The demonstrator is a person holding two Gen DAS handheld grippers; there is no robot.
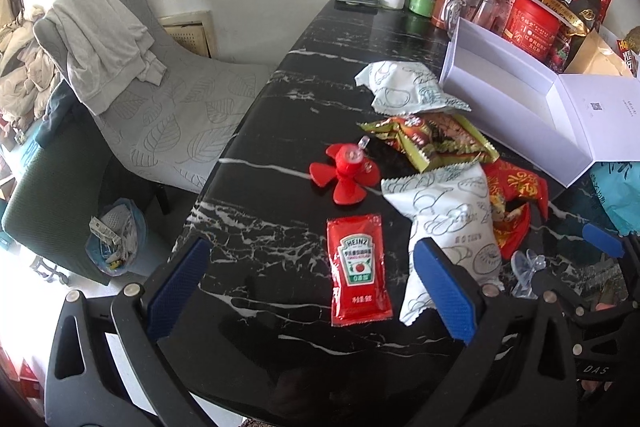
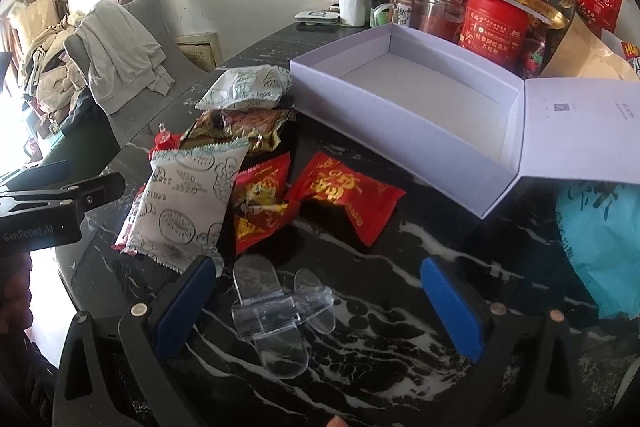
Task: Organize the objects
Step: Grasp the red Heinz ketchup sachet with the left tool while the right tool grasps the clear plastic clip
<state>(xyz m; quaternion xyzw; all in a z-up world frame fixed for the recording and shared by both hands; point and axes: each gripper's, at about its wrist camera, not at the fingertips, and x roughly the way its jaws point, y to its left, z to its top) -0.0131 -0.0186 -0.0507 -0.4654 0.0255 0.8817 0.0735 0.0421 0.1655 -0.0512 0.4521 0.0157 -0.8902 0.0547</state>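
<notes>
An open, empty white box (image 2: pixel 420 95) with its lid folded back lies on the black marble table (image 1: pixel 260 227); it also shows in the left wrist view (image 1: pixel 516 87). My left gripper (image 1: pixel 316 287) is open above a red Heinz ketchup sachet (image 1: pixel 358 269). A red fan-shaped toy (image 1: pixel 344 173) lies beyond it. A white snack packet (image 1: pixel 448 223) lies by the right finger. My right gripper (image 2: pixel 320 307) is open around a clear plastic fan piece (image 2: pixel 280 311). Red candy packets (image 2: pixel 344 195), a white packet (image 2: pixel 188 203) and a green-gold packet (image 2: pixel 244 127) lie ahead.
Jars, a red tin (image 2: pixel 494 23), a paper roll (image 2: pixel 354 3) and red bags crowd the table's far side against the wall. A blue bag (image 2: pixel 600 247) lies at the right. A grey chair with clothes (image 1: pixel 120 67) and a waste bin (image 1: pixel 114 239) stand left of the table edge.
</notes>
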